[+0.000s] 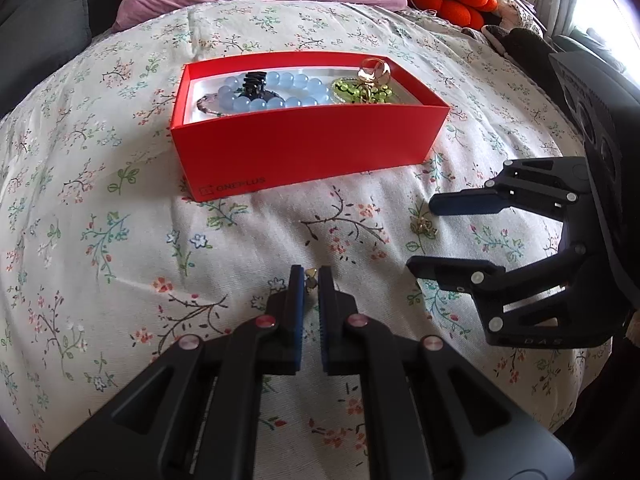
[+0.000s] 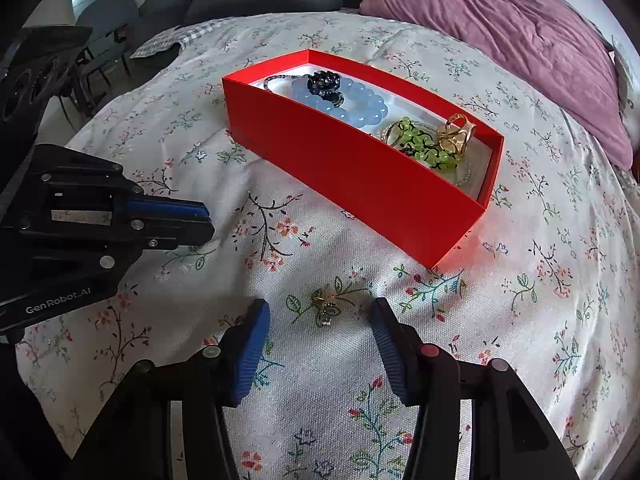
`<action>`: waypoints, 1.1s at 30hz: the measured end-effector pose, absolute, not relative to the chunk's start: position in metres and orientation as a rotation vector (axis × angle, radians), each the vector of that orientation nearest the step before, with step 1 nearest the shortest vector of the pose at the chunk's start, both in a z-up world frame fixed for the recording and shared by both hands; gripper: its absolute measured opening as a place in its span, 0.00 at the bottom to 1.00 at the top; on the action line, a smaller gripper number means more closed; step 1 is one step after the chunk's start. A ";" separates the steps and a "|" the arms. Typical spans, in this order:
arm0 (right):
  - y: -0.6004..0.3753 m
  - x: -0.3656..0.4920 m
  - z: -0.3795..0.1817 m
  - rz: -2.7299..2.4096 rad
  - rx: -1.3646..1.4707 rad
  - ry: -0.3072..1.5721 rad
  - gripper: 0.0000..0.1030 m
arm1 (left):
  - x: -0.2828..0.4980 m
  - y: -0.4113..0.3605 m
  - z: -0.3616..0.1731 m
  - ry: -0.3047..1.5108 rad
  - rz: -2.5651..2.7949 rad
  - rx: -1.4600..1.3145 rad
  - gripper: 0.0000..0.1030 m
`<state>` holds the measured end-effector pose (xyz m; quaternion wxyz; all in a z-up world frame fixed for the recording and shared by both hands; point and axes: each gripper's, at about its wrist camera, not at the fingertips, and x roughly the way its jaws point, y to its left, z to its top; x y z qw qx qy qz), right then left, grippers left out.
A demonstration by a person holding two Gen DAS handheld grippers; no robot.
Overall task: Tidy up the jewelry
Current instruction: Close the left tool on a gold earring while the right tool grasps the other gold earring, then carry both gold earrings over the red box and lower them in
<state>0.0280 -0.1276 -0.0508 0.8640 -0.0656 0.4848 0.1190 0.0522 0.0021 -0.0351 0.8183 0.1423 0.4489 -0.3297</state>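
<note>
In the left wrist view's lower centre, a small gold earring (image 1: 310,279) is pinched by the left gripper (image 1: 310,276). The right gripper (image 2: 320,322) is spread around a gold trinket (image 2: 326,309) lying on the bedspread (image 2: 520,320), below the red box (image 2: 360,184).

Left gripper (image 1: 309,276) pinched closed; right gripper (image 2: 320,316) seemingly half-open.

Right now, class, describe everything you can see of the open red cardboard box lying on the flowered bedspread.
The open red cardboard box is long, rectangular and lidless, with a pale lining and faint lettering low on one long side. It sits flat on the flowered bedspread, touched by neither gripper. Inside, at one end, lie a pale blue bead bracelet and a dark ornament; at the other, green beads and a gold ring.
</note>
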 end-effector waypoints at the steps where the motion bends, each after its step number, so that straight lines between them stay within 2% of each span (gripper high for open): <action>1: -0.127 0.029 -0.051 0.253 -0.137 1.016 0.43 | 0.052 0.003 -0.035 0.956 -0.702 0.303 0.07; 11: -0.125 0.029 -0.049 0.269 -0.137 1.019 0.22 | 0.052 0.002 -0.035 0.955 -0.702 0.309 0.07; 19: -0.123 0.029 -0.048 0.261 -0.152 1.021 0.11 | 0.052 0.000 -0.036 0.952 -0.704 0.318 0.07; 33: -0.126 0.025 -0.031 0.227 -0.157 0.980 0.08 | 0.053 0.001 -0.033 0.945 -0.702 0.315 0.07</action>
